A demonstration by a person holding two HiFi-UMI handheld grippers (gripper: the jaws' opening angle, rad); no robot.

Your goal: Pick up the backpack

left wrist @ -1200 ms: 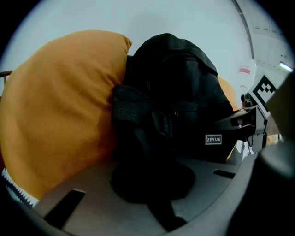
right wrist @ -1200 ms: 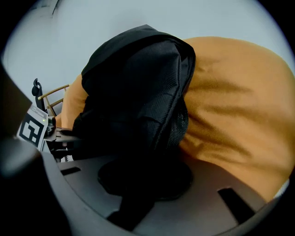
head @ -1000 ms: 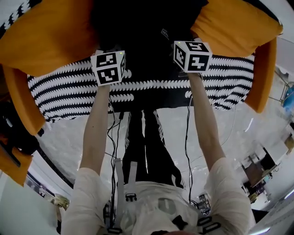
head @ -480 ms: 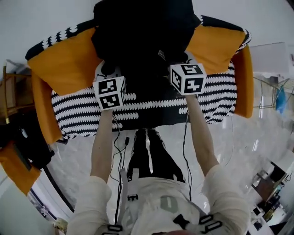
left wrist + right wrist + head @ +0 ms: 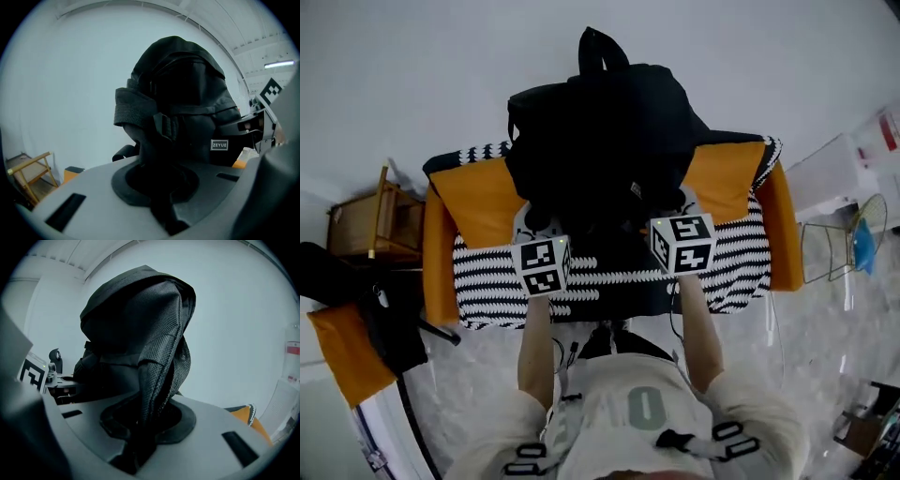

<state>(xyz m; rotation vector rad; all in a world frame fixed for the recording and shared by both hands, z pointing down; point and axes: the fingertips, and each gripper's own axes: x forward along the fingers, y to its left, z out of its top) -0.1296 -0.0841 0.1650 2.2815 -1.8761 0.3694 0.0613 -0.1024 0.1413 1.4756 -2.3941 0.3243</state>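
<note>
The black backpack (image 5: 609,141) hangs in the air above the sofa, its top loop up and its body sagging between my two grippers. My left gripper (image 5: 536,230) is shut on a dark strap fold at the pack's lower left; in the left gripper view the fabric (image 5: 180,103) runs down into the closed jaws (image 5: 161,206). My right gripper (image 5: 679,208) is shut on a woven fold at the lower right, and the right gripper view shows that fold (image 5: 154,362) pinched between the jaws (image 5: 140,439). The pack hides both sets of fingertips in the head view.
Below stands an orange sofa (image 5: 478,202) with a black-and-white striped throw (image 5: 487,277). A wooden side table (image 5: 370,220) and an orange cushion (image 5: 342,347) are on the left. A wire rack (image 5: 834,248) and a white unit (image 5: 839,169) stand on the right. A pale wall is behind.
Both grippers have risen together with the backpack in them. The pack has come up off the sofa seat, and the sofa now looks smaller and lower.
</note>
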